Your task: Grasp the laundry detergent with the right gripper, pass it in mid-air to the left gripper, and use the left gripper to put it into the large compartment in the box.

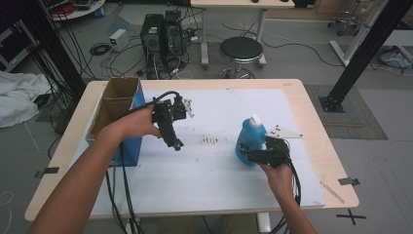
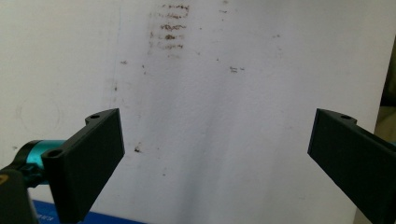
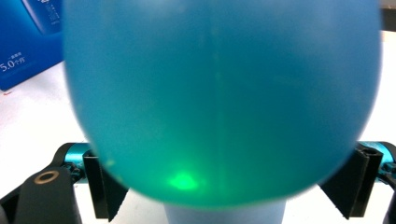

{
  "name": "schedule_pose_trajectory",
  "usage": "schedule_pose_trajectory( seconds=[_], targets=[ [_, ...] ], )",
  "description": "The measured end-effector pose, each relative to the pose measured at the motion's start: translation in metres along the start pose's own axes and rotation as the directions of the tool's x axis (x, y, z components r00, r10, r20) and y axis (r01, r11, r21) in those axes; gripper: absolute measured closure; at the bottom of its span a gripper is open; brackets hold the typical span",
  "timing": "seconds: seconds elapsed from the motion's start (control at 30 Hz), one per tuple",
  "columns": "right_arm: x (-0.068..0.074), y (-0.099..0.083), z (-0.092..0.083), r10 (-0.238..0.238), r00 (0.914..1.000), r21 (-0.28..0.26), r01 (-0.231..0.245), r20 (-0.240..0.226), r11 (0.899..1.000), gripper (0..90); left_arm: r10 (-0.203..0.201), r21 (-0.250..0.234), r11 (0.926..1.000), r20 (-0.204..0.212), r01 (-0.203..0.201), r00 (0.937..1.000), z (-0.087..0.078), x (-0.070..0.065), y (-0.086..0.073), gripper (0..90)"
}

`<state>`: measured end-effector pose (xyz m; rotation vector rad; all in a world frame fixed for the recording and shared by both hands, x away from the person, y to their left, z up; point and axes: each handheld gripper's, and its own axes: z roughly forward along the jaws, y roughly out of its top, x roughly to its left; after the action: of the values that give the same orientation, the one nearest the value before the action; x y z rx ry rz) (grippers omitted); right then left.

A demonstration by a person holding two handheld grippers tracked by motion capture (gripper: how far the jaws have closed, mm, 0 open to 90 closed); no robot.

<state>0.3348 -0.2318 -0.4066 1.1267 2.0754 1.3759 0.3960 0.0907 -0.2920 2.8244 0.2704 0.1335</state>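
In the high view, a pale wooden table [image 1: 311, 126] carried a white sheet [image 1: 219, 175] over most of its top, with a patch of dark smudges [image 1: 209, 141] near the middle. At about nine o'clock from the smudges an open cardboard box [image 1: 115, 109] with a blue side stood at the sheet's left edge. The person's left hand [image 1: 138, 123] held the left gripper [image 1: 176, 145] above the sheet just beside the box, its nose pointing down toward five o'clock. At about three o'clock from the smudges a blue bottle [image 1: 249, 139] with a white cap [image 1: 254, 120] stood upright on the sheet. The right hand [image 1: 277, 171] held the right gripper [image 1: 251, 155] low against the bottle's near side, its fingers around the lower body.

In the left gripper view, the two black fingers [image 2: 91, 158] stood spread wide, with nothing between them but the white sheet [image 2: 224, 130] and its smudges [image 2: 169, 28] at twelve o'clock. A strip of blue [image 2: 93, 217] showed at the bottom edge.

In the right gripper view, the translucent blue bottle [image 3: 219, 93] bulged close to the lens, blurred. The black fingers [image 3: 359, 182] sat at either side of its lower body, touching it at four and eight o'clock. A blue box face with white print [image 3: 28, 42] lay at ten o'clock.
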Motion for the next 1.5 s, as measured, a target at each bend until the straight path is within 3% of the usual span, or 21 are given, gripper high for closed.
schedule_pose_trajectory(
  seconds=[0.3, 0.4, 1.13, 1.23, 1.5],
  targets=[
    [0.0004, -0.0005, 0.0033, -0.008, 0.9999, 0.008, 0.008, 0.007, 1.000, 15.5, 0.000, -0.001, 1.0000, 0.000, 0.000, 1.0000, 0.0007, 0.0002, -0.0002, 3.6],
    [0.0002, -0.0004, 0.0032, -0.008, 1.0000, -0.007, 0.008, -0.001, 1.000, 21.1, -0.001, -0.001, 1.0000, 0.000, 0.001, 1.0000, 0.0010, 0.0000, -0.0006, 3.7],
    [0.0008, -0.0004, 0.0042, -0.037, 0.9991, -0.018, 0.037, 0.022, 0.999, 34.6, -0.008, -0.002, 1.0000, 0.007, 0.008, 0.9999, 0.0020, -0.0005, -0.0023, 3.7],
    [0.0022, -0.0005, 0.0037, -0.052, 0.9986, -0.026, 0.052, 0.005, 0.998, 42.8, -0.004, 0.001, 1.0000, 0.011, 0.004, 0.9999, 0.0026, -0.0005, -0.0029, 3.6],
    [0.0053, -0.0012, 0.0031, -0.063, 0.9979, -0.039, 0.064, 0.018, 0.997, 44.0, -0.009, -0.006, 0.9999, 0.009, 0.009, 0.9999, 0.0027, -0.0004, -0.0029, 3.6]
  ],
)
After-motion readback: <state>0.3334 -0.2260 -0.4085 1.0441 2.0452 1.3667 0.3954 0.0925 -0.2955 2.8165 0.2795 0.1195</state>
